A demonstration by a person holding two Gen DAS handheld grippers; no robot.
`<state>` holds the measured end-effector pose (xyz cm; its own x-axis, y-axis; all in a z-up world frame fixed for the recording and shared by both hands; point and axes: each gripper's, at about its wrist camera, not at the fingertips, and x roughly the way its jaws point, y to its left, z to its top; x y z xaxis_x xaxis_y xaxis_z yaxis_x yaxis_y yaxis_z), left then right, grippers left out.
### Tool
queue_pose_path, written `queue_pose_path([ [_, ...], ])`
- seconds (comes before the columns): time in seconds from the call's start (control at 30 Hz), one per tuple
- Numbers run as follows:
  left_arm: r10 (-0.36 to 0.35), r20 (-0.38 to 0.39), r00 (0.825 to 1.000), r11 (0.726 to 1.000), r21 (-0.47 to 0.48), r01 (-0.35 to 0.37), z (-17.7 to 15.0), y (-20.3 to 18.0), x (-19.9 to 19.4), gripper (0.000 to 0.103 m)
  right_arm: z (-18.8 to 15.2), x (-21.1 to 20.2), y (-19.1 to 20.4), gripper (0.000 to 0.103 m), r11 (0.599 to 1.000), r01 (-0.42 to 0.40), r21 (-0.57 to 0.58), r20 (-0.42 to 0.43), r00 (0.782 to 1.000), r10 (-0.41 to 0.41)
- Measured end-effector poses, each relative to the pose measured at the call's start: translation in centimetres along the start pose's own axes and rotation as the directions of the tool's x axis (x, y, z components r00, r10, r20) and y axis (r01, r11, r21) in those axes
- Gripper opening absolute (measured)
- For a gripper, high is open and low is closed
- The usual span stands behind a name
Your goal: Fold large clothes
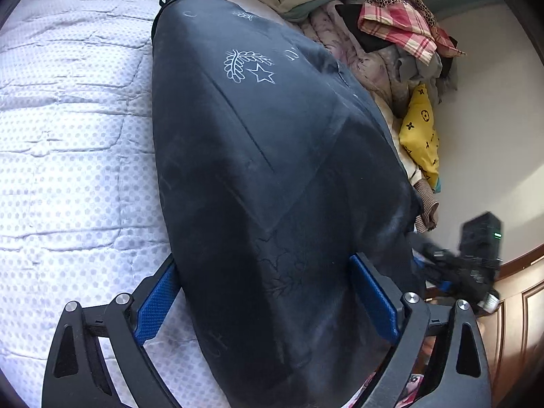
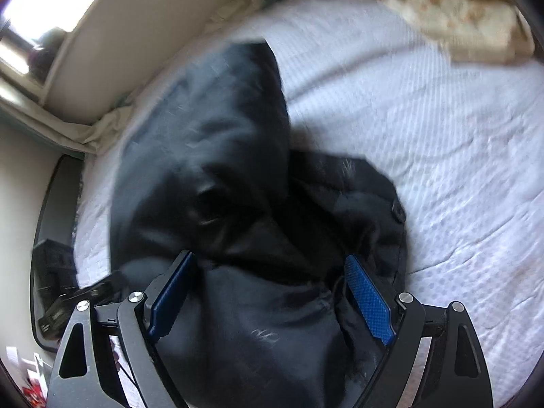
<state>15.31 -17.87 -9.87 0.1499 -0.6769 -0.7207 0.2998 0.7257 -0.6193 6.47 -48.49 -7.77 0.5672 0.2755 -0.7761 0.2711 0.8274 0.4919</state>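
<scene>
On white quilted bed (image 1: 68,129): dark printed jacket (image 1: 258,156); left gripper (image 1: 268,292) and right gripper (image 2: 268,292) jaws wide apart, straddling jacket, pads not pressing.

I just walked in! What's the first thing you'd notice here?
A big dark garment with white star and leaf prints lies across the dotted white bedcover. Blue-padded fingers stand open on both sides of it. Behind, by the wall, sits a colourful clothes pile.

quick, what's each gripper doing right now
Left gripper: open, fingers astride the dark garment.
Right gripper: open, over the same garment.
</scene>
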Motion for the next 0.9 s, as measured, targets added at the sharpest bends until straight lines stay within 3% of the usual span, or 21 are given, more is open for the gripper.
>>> queue_pose_path([
  [0.1, 0.007, 0.004, 1.000, 1.000, 0.002, -0.007, 0.3, -0.2, 0.3, 0.097, 0.2, -3.1, 0.3, 0.088, 1.000, -0.005, -0.029, 0.084, 0.996, 0.007],
  [0.2, 0.011, 0.008, 1.000, 1.000, 0.004, -0.011, 0.3, -0.3, 0.4, 0.097, 0.1, -4.3, -0.3, 0.090, 0.999, 0.024, -0.039, 0.108, 0.994, -0.020],
  [0.3, 0.012, 0.012, 1.000, 1.000, 0.003, -0.012, 0.3, -0.2, 0.4, 0.097, 0.2, -3.3, -2.3, 0.090, 0.999, 0.024, 0.040, 0.067, 0.997, -0.027],
  [0.5, 0.005, 0.022, 1.000, 1.000, -0.001, -0.005, 0.0, -0.1, 0.3, 0.097, 0.4, 1.4, -4.9, 0.091, 0.983, -0.042, 0.176, -0.072, 0.996, 0.055],
  [0.7, -0.011, 0.037, 0.999, 1.000, -0.003, 0.011, -0.5, 0.1, 0.4, 0.097, 0.1, 4.1, -4.5, 0.100, 0.989, -0.078, 0.128, -0.111, 0.989, 0.093],
  [0.8, -0.007, 0.056, 0.998, 1.000, -0.001, 0.007, -0.8, -0.2, 0.4, 0.093, 0.0, 4.9, -4.6, 0.100, 0.983, -0.117, 0.141, -0.110, 0.985, 0.133],
  [0.9, 0.003, 0.082, 0.997, 1.000, 0.009, -0.004, -0.9, -0.7, 0.1, 0.085, 0.0, 5.4, -4.8, 0.093, 0.973, -0.168, 0.158, -0.107, 0.977, 0.186],
])
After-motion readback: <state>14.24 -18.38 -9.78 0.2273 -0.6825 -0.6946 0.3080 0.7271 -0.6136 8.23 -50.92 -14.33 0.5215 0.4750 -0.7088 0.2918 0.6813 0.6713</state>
